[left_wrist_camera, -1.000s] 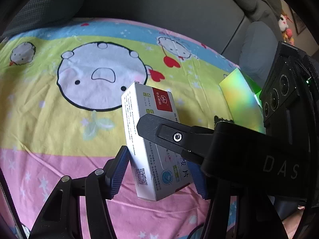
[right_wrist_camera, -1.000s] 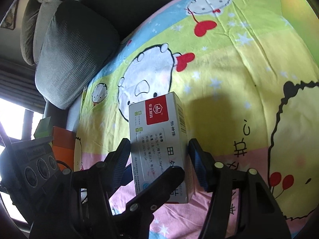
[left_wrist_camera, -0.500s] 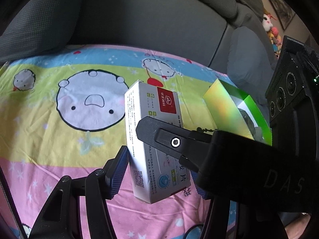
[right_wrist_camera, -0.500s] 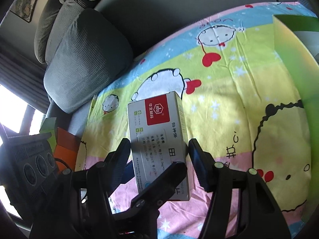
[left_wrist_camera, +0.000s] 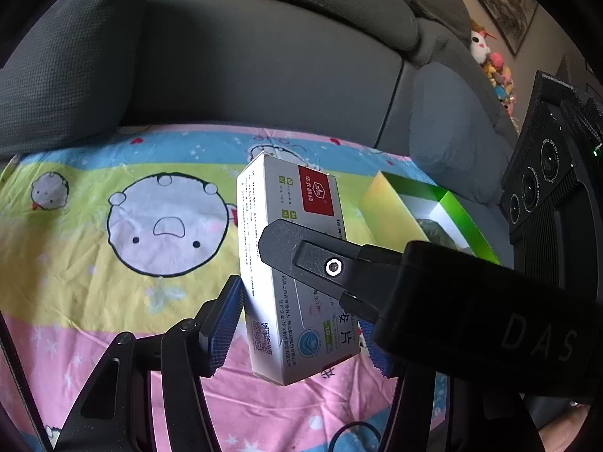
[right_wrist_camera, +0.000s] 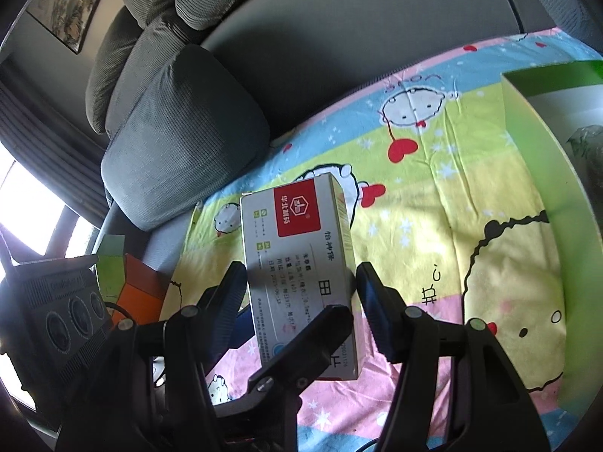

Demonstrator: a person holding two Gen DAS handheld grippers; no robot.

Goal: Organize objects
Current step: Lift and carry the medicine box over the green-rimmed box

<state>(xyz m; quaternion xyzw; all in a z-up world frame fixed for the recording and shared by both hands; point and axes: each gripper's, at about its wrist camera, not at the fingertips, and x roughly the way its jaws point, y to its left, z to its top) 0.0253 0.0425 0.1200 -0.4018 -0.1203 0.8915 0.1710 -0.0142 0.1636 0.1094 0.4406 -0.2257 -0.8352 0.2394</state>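
Left wrist: left gripper (left_wrist_camera: 297,324) clamped the box (left_wrist_camera: 290,263) by its sides; right gripper's finger crossed the box's face. Versus a second earlier, more sofa back (left_wrist_camera: 264,56) and the green tray (left_wrist_camera: 444,203) showed, so the box had come up off the sheet (left_wrist_camera: 94,282).

Right wrist: right gripper (right_wrist_camera: 301,301) also pinched the box (right_wrist_camera: 297,248), held clear of the sheet. Tray (right_wrist_camera: 535,150) sat ahead and right, likely the drop target.

Grey sofa (left_wrist_camera: 264,56), cartoon sheet (left_wrist_camera: 94,282), plush toys (left_wrist_camera: 490,64).
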